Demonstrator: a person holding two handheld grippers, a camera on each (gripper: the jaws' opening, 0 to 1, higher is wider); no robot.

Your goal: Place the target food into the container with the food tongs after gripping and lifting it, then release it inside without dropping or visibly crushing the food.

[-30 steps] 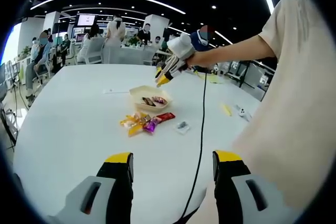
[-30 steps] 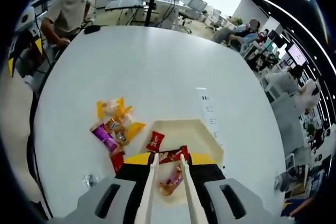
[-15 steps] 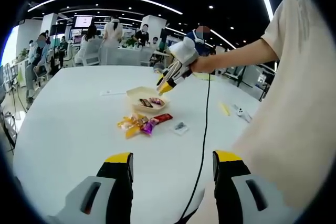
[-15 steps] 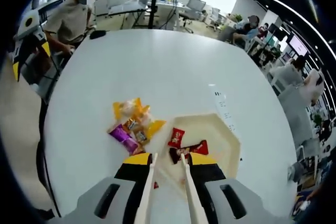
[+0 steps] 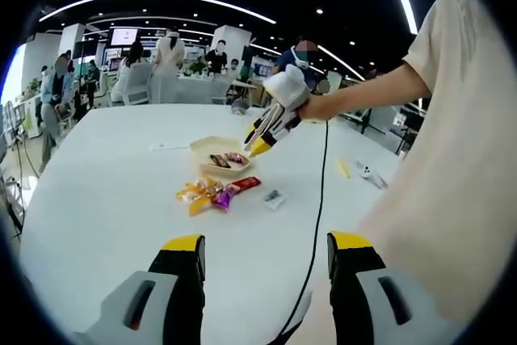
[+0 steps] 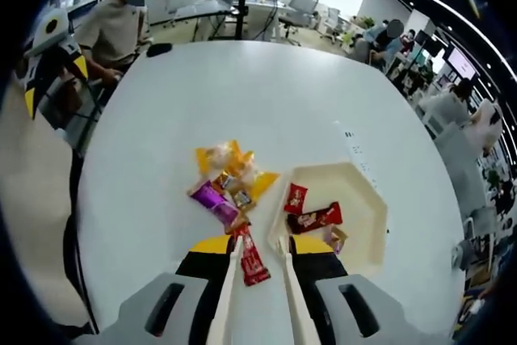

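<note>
**Tongs parted over the next wrapper**

While the right gripper (image 6: 257, 268) carries the food tongs (image 6: 258, 296), its camera looks down their two pale arms, which stand parted with a red wrapped snack (image 6: 251, 258) lying on the table (image 6: 153, 111) between the tips. Nothing is lifted; I cannot tell whether the tips touch it. Just right of the tips sits the cream container (image 6: 373, 217), already holding a few wrapped pieces, near enough for a short carry. Ahead and slightly left lies the loose pile of snacks (image 6: 226, 183). Left gripper (image 5: 262, 276) hangs released and empty, well back from the container (image 5: 202, 145), likely keeping clear.
</note>
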